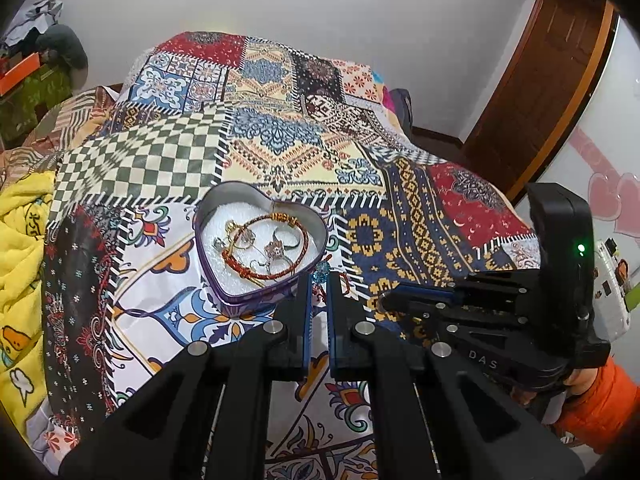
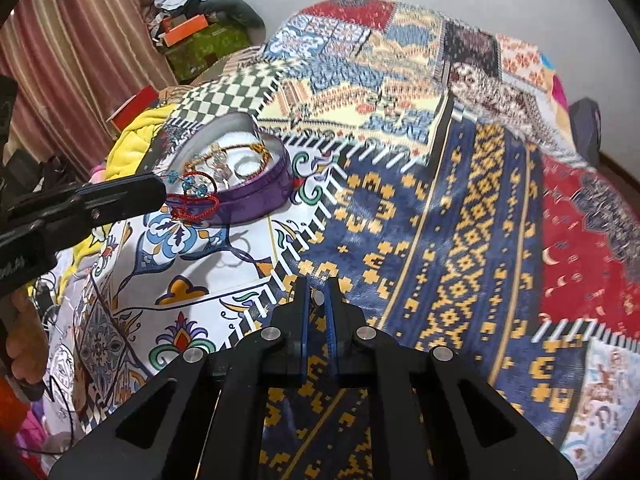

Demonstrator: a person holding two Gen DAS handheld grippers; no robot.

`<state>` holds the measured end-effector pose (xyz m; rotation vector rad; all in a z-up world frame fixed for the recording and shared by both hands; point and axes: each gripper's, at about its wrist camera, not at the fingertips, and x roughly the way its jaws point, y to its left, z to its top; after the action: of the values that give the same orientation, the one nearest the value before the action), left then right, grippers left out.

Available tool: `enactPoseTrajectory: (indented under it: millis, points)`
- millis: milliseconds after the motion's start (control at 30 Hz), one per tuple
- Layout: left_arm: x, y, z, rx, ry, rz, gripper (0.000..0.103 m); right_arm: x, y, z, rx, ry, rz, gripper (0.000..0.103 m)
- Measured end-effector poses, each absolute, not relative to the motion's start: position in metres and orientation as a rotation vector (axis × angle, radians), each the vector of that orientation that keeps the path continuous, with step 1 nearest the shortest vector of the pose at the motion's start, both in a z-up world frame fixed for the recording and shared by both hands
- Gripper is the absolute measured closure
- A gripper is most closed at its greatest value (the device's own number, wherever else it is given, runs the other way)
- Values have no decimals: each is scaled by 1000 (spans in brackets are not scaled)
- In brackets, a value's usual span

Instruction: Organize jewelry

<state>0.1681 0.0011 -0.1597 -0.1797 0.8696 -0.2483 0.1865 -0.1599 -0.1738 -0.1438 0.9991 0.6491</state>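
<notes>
A purple heart-shaped tin (image 1: 224,294) sits on the patchwork bedspread (image 1: 280,148). Inside it lie a red and gold bracelet (image 1: 266,274) and several rings. My left gripper (image 1: 319,280) is shut on a red cord bracelet with blue beads (image 1: 322,269), just off the tin's near right rim. In the right wrist view this bracelet (image 2: 192,196) hangs from the left gripper (image 2: 160,190) beside the tin (image 2: 256,196). My right gripper (image 2: 318,292) is shut on a small silver piece (image 2: 318,296), low over the blue and yellow patch.
A yellow blanket (image 1: 24,264) lies at the bed's left side. A wooden door (image 1: 548,92) stands to the right. Clutter and an orange box (image 2: 186,28) sit by the curtain beyond the bed.
</notes>
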Motion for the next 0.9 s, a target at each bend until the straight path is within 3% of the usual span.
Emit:
enactPoseTrajectory:
  millis: [900]
  points:
    - [179, 40, -112, -184, 729, -168, 99, 211, -126, -126, -50, 878, 733, 97]
